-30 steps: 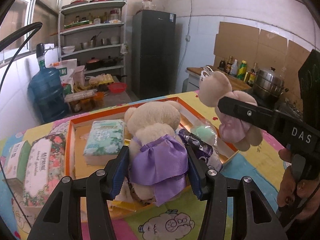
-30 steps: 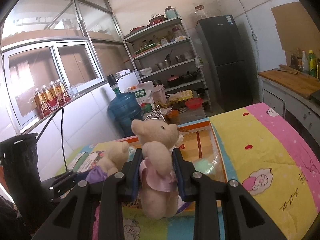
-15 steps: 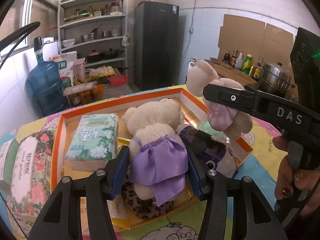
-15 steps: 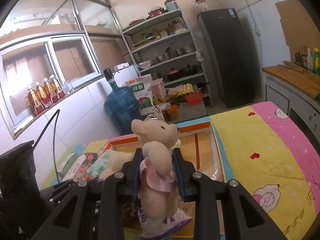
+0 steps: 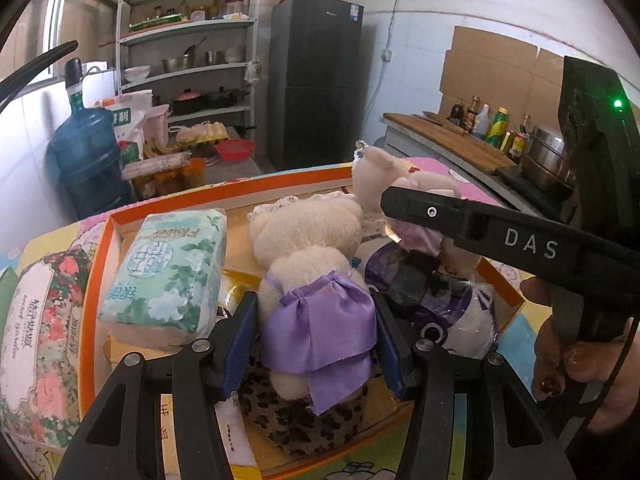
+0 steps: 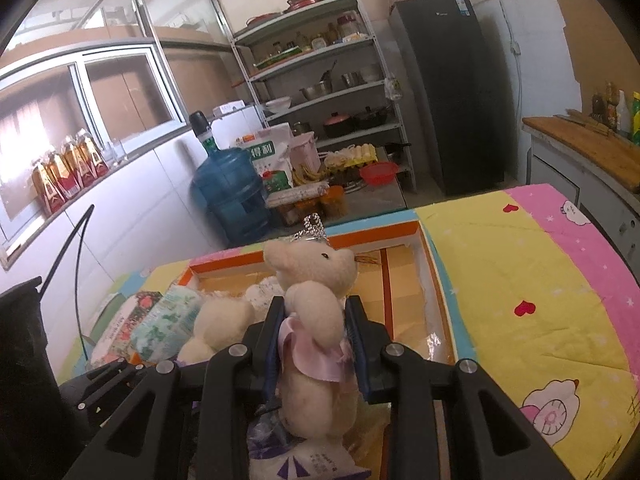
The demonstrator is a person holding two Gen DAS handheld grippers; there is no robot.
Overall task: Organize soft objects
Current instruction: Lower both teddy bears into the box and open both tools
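A cream teddy bear in a purple satin dress [image 5: 316, 280] sits between the blue pads of my left gripper [image 5: 316, 340], which is shut on it low over the orange-rimmed box [image 5: 96, 280]. The same bear [image 6: 220, 320] shows beside the other one in the right wrist view. My right gripper [image 6: 314, 340] is shut on a cream teddy bear with a pink dress and a small silver crown [image 6: 312, 320], held upright over the box [image 6: 424, 232]. From the left wrist view that bear [image 5: 376, 176] appears behind the right gripper's black body [image 5: 520, 240].
Inside the box lie a green floral tissue pack [image 5: 168, 272], a purple-and-white plastic packet [image 5: 448, 312] and a leopard-print cloth [image 5: 304, 420]. A pink floral tissue pack [image 5: 40, 340] lies left of the box. A hand [image 5: 572, 360] grips the right tool. Yellow and pink cartoon cloth [image 6: 540, 280] covers the table.
Both grippers have sunk toward the box with their bears still gripped. The box and tissue pack now look nearer and larger in both views.
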